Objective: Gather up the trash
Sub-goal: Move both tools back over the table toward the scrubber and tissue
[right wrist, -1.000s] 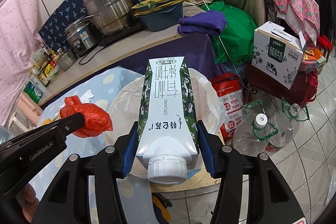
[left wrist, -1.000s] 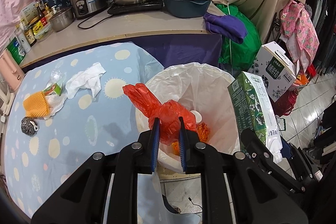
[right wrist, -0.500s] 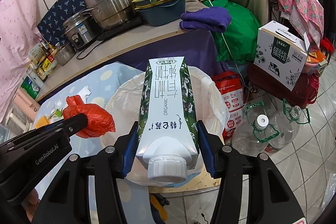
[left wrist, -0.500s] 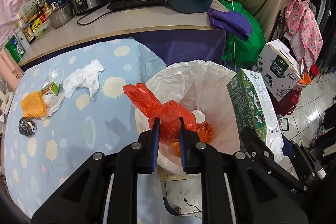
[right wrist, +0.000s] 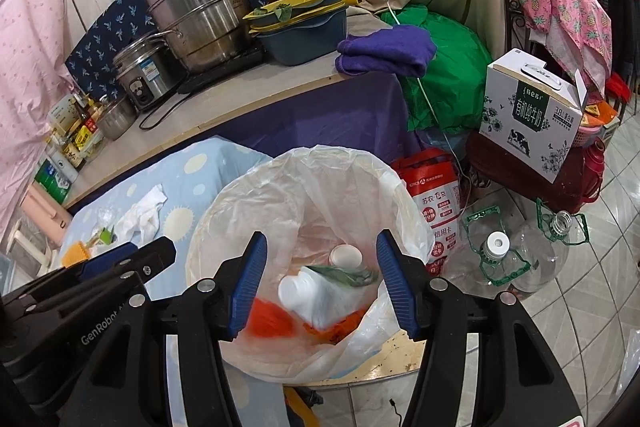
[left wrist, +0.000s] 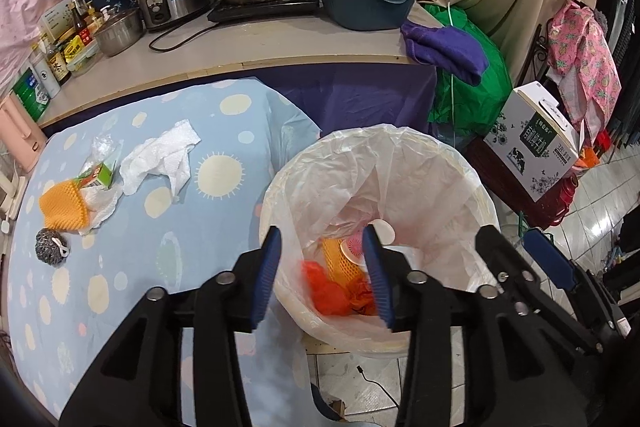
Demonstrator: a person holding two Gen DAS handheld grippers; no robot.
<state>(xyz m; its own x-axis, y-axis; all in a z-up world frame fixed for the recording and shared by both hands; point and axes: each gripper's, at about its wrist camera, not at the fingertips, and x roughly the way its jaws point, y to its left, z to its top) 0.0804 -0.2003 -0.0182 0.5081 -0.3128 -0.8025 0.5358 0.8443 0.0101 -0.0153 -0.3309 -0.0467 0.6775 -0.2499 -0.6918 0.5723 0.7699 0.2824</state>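
Observation:
My left gripper hangs over the white-lined trash bin, its jaws opening with nothing between the pads. The red plastic bag lies blurred down in the bin among orange scraps. My right gripper is also over the bin, jaws opening. The green-and-white milk carton is blurred inside the bin below it, free of the pads. On the blue spotted tablecloth lie a white tissue, an orange scrubber, a small green carton and a steel-wool ball.
Behind the table a counter carries steel pots, a rice cooker, stacked bowls and a purple cloth. Right of the bin stand a milk box, a red-and-white bag and clear bottles on the tiled floor.
The left gripper has let go of the red bag, which dropped into the bin. The right gripper has released the milk carton, which is falling into the bin.

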